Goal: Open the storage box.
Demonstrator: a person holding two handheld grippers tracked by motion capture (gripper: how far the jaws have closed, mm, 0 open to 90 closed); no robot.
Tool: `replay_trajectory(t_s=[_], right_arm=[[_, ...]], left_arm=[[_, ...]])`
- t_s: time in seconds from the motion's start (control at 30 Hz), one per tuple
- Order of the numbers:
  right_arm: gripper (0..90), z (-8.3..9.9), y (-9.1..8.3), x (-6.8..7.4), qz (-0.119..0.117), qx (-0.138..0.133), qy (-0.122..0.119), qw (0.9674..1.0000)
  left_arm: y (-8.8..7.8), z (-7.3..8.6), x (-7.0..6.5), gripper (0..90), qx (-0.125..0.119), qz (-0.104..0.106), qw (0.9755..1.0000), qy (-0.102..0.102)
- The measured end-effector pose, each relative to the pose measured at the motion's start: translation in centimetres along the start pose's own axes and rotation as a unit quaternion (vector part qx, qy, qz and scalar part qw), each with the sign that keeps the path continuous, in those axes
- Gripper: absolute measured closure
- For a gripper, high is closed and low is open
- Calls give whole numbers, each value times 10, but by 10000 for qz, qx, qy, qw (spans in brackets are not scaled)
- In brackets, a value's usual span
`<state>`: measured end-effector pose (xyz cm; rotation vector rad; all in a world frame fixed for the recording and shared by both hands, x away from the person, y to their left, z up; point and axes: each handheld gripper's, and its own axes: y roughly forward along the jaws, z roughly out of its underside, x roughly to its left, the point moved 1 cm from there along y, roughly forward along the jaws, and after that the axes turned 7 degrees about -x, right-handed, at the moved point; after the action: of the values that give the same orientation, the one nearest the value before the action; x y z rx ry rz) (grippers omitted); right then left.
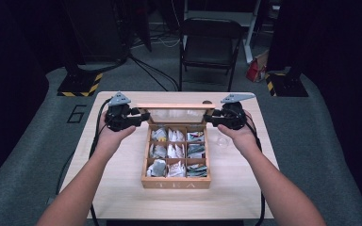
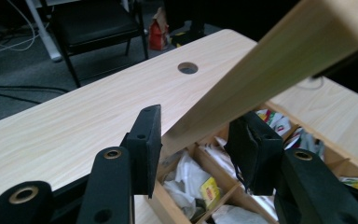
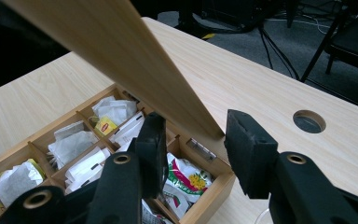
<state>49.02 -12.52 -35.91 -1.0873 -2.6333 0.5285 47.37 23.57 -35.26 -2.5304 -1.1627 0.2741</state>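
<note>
The left hand-held gripper [image 1: 141,117], at nine o'clock of the tea box [image 1: 176,181], has its jaws standing part-open astride the raised lid [image 1: 175,106], pads apparently not pressing. The box sits mid-desk [image 1: 122,188], open, its nine compartments full of tea bags [image 1: 168,150]; whether the lid is going up or down I cannot tell. Its front reads "TEA". At three o'clock, the right hand-held gripper [image 1: 209,118] straddles the lid's other end likewise, loose.

The wooden box [image 1: 176,182] reads "TEA" (front wall); the floor mat [image 1: 52,141] bears "6".
</note>
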Motion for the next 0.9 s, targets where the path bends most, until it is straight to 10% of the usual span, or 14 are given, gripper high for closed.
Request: replay_trajectory(t_s=[0.9], right_arm=[[576, -10, 10, -8, 177, -162, 171, 9996]], left_arm=[[24, 6, 11, 619, -56, -224, 9997, -86]])
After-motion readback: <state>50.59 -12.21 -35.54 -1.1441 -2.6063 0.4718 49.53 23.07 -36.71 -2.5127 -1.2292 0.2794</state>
